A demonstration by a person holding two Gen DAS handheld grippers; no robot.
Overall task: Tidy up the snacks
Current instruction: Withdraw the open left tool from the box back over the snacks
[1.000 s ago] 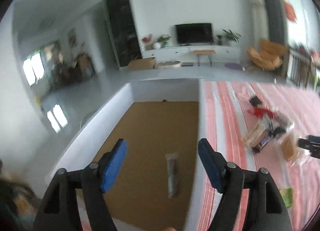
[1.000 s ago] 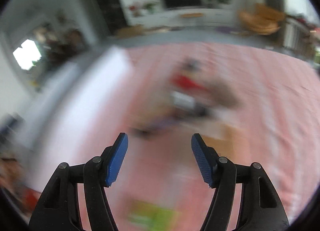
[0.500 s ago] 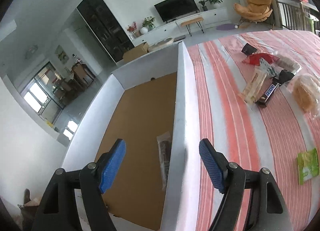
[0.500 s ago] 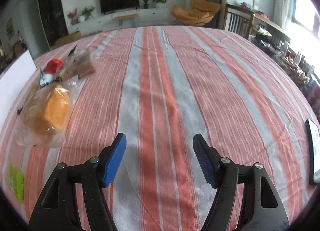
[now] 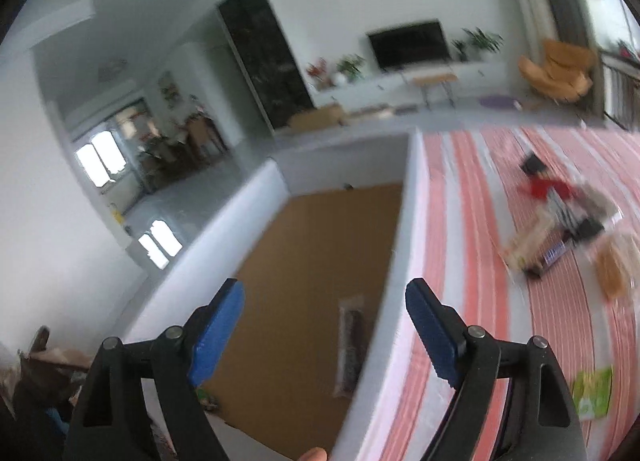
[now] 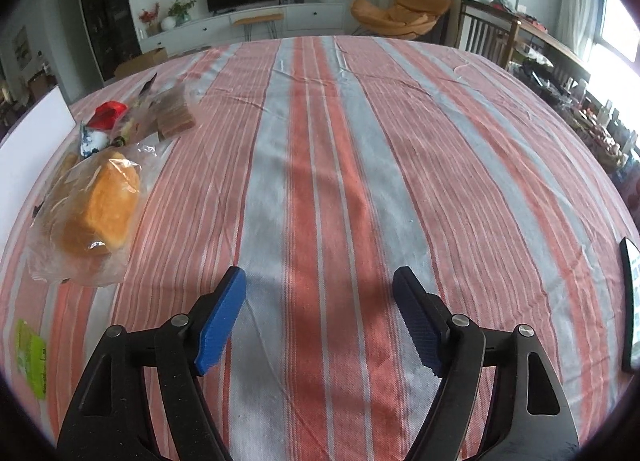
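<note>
My left gripper (image 5: 325, 331) is open and empty above the right wall of a white box (image 5: 394, 301) with a brown floor. One long wrapped snack (image 5: 349, 345) lies inside the box. A blurred pile of snacks (image 5: 560, 221) lies on the striped cloth to the right, with a green packet (image 5: 592, 391) nearer. My right gripper (image 6: 320, 321) is open and empty over bare cloth. In the right wrist view a bagged bread loaf (image 6: 94, 217) lies at the left, a pile of packets (image 6: 136, 117) behind it, and the green packet (image 6: 30, 353) at the left edge.
A red, grey and white striped cloth (image 6: 360, 181) covers the table. A dark flat device (image 6: 632, 301) lies at the right edge. The white box wall (image 6: 32, 149) shows at the far left. A living room with chairs lies beyond the table.
The left gripper has swung back left and tilted, its view now blurred. The right gripper has barely moved, resting over the same bare cloth. Both stay open.
</note>
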